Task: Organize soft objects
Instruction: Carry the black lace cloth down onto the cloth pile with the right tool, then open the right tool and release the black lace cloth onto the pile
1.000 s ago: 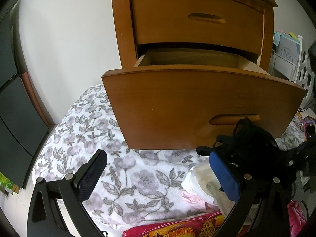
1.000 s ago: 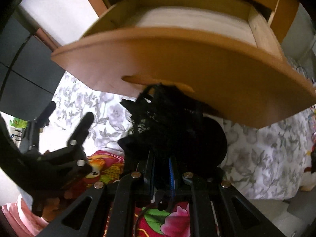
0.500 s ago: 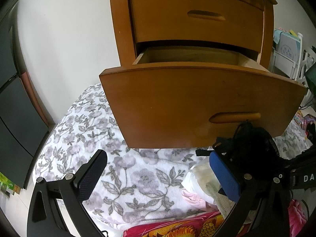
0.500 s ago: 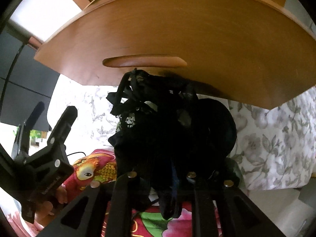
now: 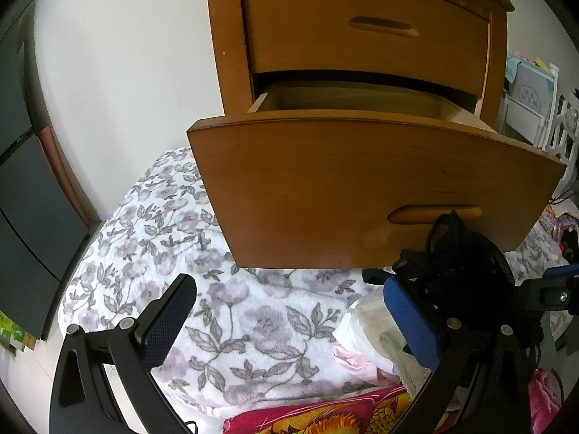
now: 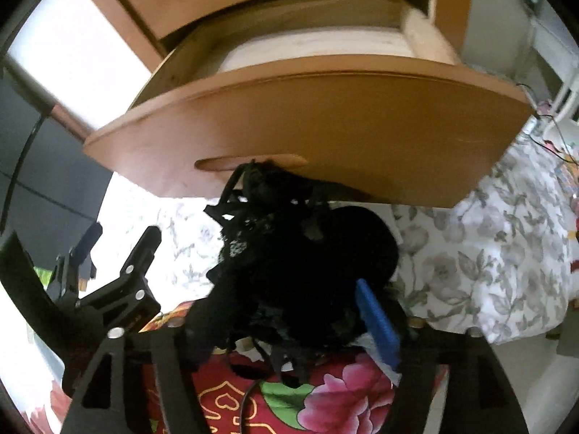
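A bunched black lace garment (image 6: 289,253) hangs in front of the handle of the open lower drawer (image 6: 307,119). My right gripper (image 6: 286,300) has its jaws opening. The garment still lies between them, loose against the blue right pad (image 6: 376,325), and hides the left finger. In the left wrist view the same black garment (image 5: 466,271) sits at the right, under the drawer front (image 5: 362,181). My left gripper (image 5: 289,311) stands open over the floral blanket (image 5: 235,307), nothing between its fingers. The left gripper (image 6: 119,242) also shows left of the garment.
The wooden nightstand has a closed upper drawer (image 5: 365,29); the open drawer's pale floor (image 6: 307,47) looks bare. Pale folded clothes (image 5: 365,325) and a red flowered cloth (image 6: 325,390) lie below. A dark cabinet (image 5: 29,217) stands at the left, white furniture (image 5: 532,101) at the right.
The right gripper's jaws have spread wide and the black garment has slackened between them. Its view has swung up, showing the inside of the drawer again. The left gripper has stayed still.
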### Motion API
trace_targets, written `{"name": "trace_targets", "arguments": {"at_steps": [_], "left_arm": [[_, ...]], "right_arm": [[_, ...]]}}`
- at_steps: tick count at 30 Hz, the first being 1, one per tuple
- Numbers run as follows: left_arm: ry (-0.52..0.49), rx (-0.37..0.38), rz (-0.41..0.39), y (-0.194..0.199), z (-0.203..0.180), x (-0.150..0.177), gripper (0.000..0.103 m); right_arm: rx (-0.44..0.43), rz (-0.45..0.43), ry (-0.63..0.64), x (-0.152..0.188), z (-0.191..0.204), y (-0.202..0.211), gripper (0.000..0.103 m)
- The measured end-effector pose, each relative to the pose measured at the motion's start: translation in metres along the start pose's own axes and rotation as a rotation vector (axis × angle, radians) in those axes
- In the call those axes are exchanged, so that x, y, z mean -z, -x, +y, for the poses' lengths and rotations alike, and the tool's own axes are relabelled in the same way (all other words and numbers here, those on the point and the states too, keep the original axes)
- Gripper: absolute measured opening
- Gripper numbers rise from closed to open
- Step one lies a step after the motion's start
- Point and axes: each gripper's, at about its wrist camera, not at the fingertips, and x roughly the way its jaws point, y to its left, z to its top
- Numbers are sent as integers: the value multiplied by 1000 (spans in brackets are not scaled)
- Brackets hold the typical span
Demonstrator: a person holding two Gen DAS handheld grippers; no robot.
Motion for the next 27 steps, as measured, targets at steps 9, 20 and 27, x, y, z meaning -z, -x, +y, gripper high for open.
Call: {"name": "trace_targets", "arguments": {"at_steps": [9, 20, 27], "left_arm": [[33, 17, 21, 5, 9, 8, 103], [38, 18, -8, 24, 11, 23, 103], [13, 7, 17, 25, 5, 30, 103]], "right_arm": [[18, -101, -66, 19, -17, 14, 103], [71, -233, -48, 42, -18, 28, 103], [109, -313, -25, 56, -13, 31, 103]]}}
